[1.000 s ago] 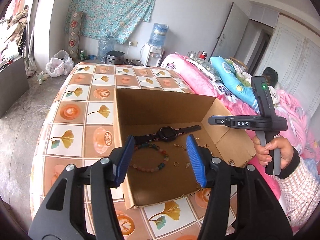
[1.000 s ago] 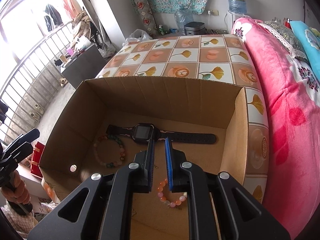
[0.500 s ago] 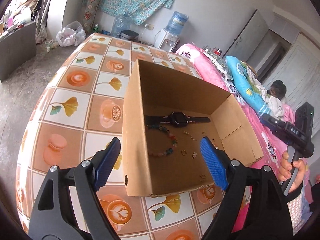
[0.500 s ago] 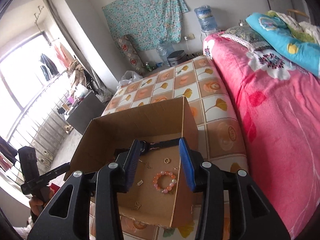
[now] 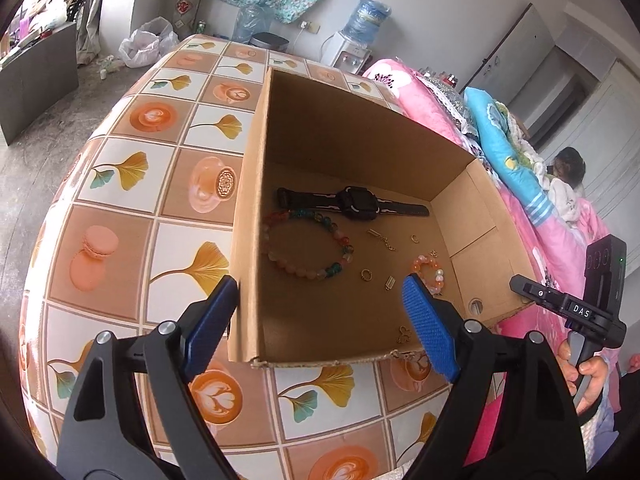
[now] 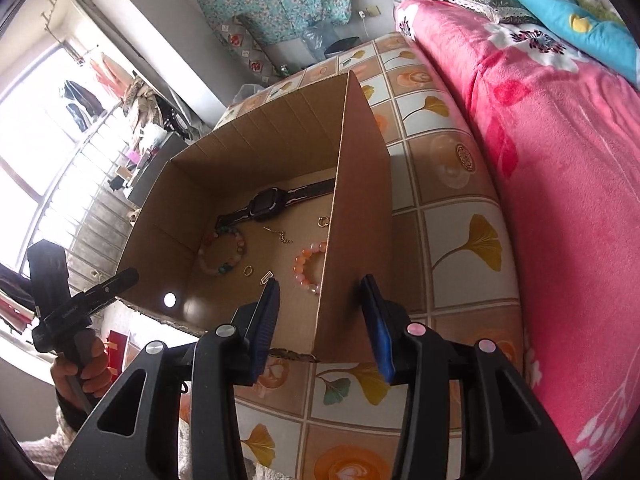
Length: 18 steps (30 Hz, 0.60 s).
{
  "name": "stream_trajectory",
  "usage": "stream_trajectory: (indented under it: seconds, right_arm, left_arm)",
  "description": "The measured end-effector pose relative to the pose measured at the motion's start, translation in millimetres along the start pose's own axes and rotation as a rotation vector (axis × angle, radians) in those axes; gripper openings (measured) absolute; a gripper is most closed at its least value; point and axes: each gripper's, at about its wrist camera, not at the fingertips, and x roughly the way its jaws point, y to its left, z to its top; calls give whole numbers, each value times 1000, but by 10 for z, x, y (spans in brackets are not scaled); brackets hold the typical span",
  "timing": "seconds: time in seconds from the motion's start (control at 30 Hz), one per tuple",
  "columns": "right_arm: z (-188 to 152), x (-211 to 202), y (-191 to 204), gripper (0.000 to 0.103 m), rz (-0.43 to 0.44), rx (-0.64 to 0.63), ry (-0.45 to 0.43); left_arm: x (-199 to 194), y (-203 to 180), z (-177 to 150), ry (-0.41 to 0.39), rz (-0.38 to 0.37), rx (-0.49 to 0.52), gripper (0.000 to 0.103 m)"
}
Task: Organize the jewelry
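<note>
An open cardboard box [image 5: 256, 160] stands on the table. On its floor lie a black watch [image 5: 356, 208], a multicolour bead bracelet [image 5: 345, 245], a pink bead bracelet [image 5: 430, 268] and several small gold pieces [image 5: 366, 275]. My left gripper [image 5: 318, 286] is wide open over the box's near left corner, one finger outside the left wall, and holds nothing. My right gripper [image 6: 320, 284] is open astride the box's right wall [image 6: 360, 200], with its pads clear of the card. The watch [image 6: 266, 204] and the pink bracelet [image 6: 304, 260] lie beyond it.
The table [image 5: 120, 240] has a tile-pattern cloth with leaves and cups. A pink-covered bed [image 6: 560, 160] runs along its right side, and a person [image 5: 568, 164] lies on it. A water dispenser [image 5: 360, 28] stands at the far wall. A hand [image 5: 588, 372] holds the right gripper.
The left jaws spread wider and the gripper sank towards the box's near left corner. The right gripper went from shut over the box floor to open astride the right wall.
</note>
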Motion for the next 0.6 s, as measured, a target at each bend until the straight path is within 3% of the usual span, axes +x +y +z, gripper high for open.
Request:
stream_trajectory:
  seconds: [0.6]
  right_arm:
    - [-727, -402, 123, 42, -6, 1, -5]
  left_arm:
    - [-545, 25, -674, 36, -55, -17, 80]
